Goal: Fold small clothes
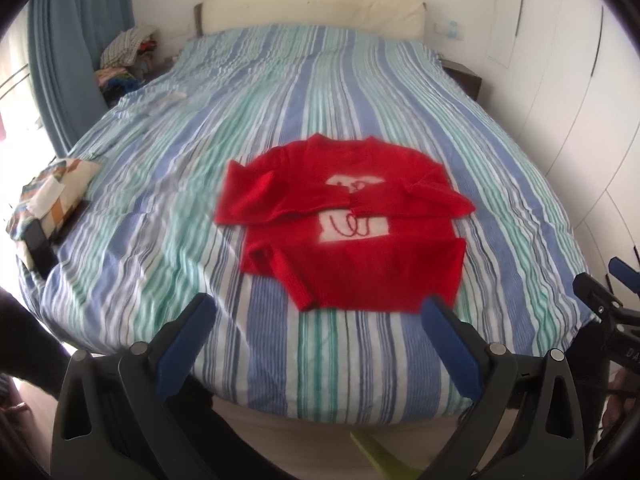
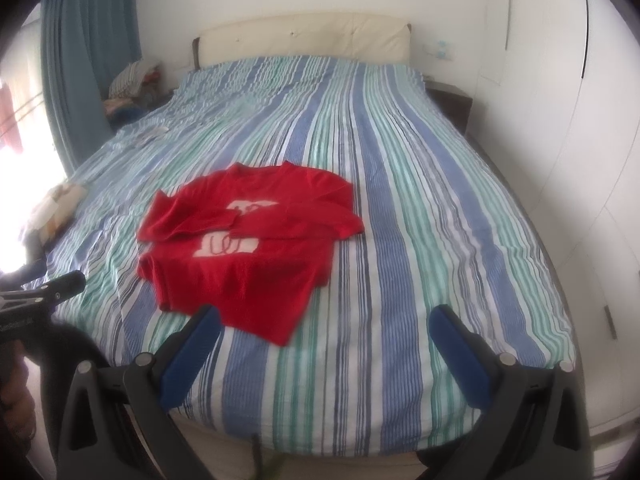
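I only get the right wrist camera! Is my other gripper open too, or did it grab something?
Observer: The left gripper is open and holds nothing. The red sweater has its near hem just beyond the fingertips.
Operator: What's that blurry pillow thing way over on the left?
Observer: A patchwork cushion, with a dark phone-like object lying at its near end.

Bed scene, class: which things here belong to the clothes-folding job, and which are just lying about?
Belong to the job:
red sweater, sleeves folded across its front
left gripper, open
right gripper, open
striped bed cover, the work surface

Just lying about:
patterned cushion
clothes pile
blue curtain
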Action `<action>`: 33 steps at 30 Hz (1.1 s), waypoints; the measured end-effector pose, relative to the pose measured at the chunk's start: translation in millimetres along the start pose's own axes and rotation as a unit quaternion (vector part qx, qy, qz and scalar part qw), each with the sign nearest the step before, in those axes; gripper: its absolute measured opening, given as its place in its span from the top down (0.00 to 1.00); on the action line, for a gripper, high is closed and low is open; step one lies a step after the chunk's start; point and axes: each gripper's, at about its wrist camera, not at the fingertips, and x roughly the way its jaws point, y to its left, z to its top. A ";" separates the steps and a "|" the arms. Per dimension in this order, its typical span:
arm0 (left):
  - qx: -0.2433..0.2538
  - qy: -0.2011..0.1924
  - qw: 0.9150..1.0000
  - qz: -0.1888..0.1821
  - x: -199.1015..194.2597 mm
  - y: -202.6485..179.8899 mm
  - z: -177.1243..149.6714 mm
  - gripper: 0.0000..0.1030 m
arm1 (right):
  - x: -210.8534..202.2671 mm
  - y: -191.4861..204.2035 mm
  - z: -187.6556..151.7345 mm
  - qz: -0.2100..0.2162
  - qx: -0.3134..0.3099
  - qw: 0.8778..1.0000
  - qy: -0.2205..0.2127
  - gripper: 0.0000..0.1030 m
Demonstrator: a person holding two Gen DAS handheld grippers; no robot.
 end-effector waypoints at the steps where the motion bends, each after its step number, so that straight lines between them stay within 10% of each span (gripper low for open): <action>1: 0.000 -0.002 1.000 -0.003 -1.4 -1.8 1.0 0.01 | -0.9 0.2 0.6 -0.001 0.000 1.000 -0.002 0.00; 33: 0.000 0.010 1.000 -0.008 3.2 -7.2 -5.9 0.01 | 3.3 12.7 4.0 -0.011 -0.024 1.000 0.004 0.00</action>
